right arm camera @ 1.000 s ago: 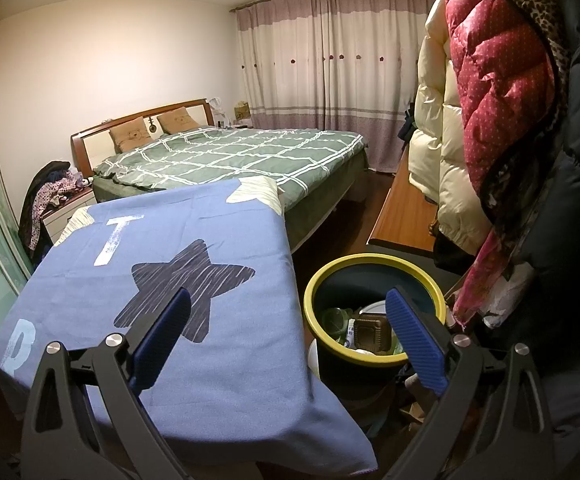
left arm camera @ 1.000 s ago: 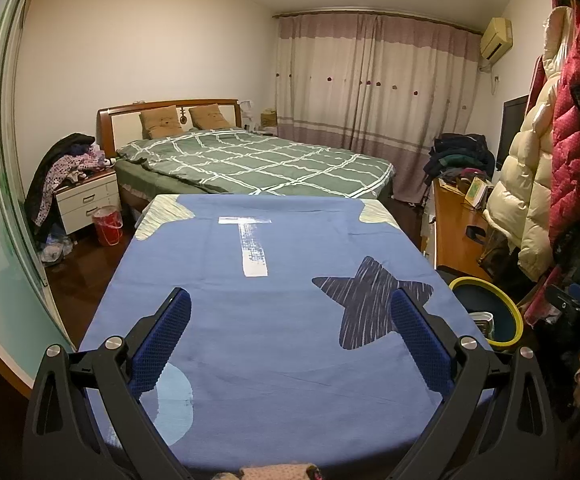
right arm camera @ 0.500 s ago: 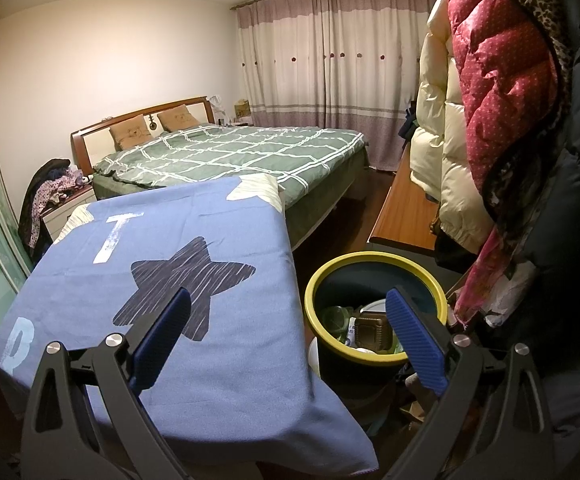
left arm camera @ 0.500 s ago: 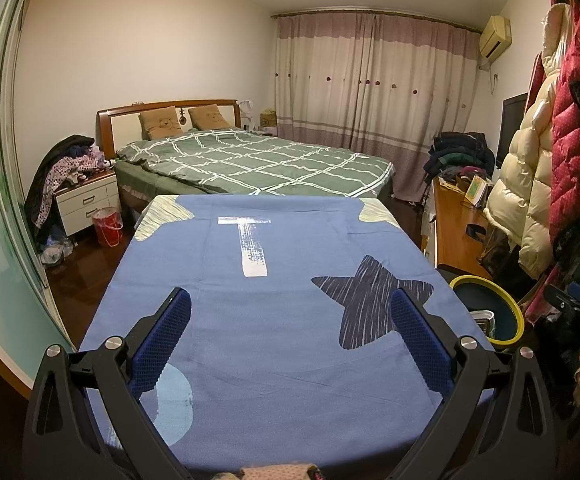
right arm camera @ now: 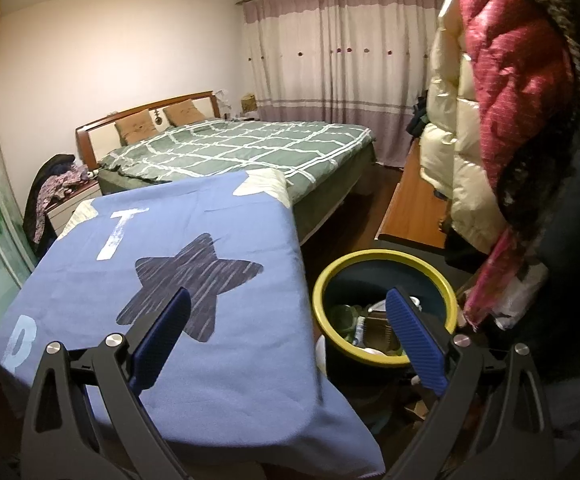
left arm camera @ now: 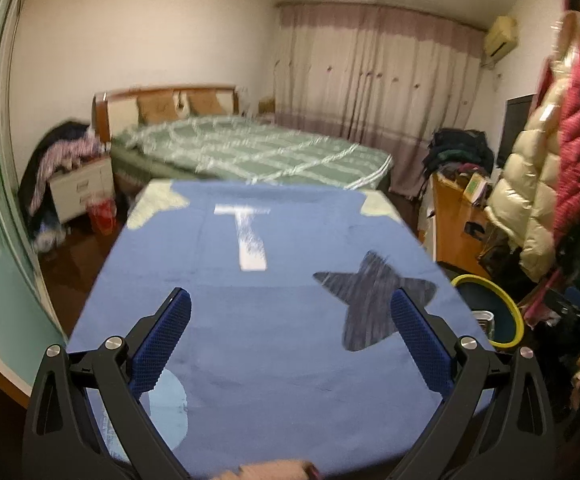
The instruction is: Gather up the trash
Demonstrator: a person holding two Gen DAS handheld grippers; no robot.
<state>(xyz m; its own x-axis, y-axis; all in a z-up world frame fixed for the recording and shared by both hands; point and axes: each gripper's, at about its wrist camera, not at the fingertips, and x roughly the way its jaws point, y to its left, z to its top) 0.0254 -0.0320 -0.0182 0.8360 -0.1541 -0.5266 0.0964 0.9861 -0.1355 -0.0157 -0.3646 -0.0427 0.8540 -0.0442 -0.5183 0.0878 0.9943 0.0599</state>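
Letters on the blue cloth

The blue cloth (right arm camera: 225, 292) over the tabletop bears a white letter "T" (right arm camera: 119, 234) and a pale-blue "P" (right arm camera: 17, 346); in the left wrist view only the "T" (left arm camera: 247, 238) reads.

A home bedroom: made bed (right arm camera: 241, 152), curtains (right arm camera: 330, 80) (coats (right arm camera: 490, 100) hanging).

White walls (right arm camera: 109, 60), drawn curtains (right arm camera: 342, 76), a green-checked bed (right arm camera: 241, 148) with wooden headboard (right arm camera: 145, 110), dark wood floor (left arm camera: 69, 264), hung coats (right arm camera: 510, 100).
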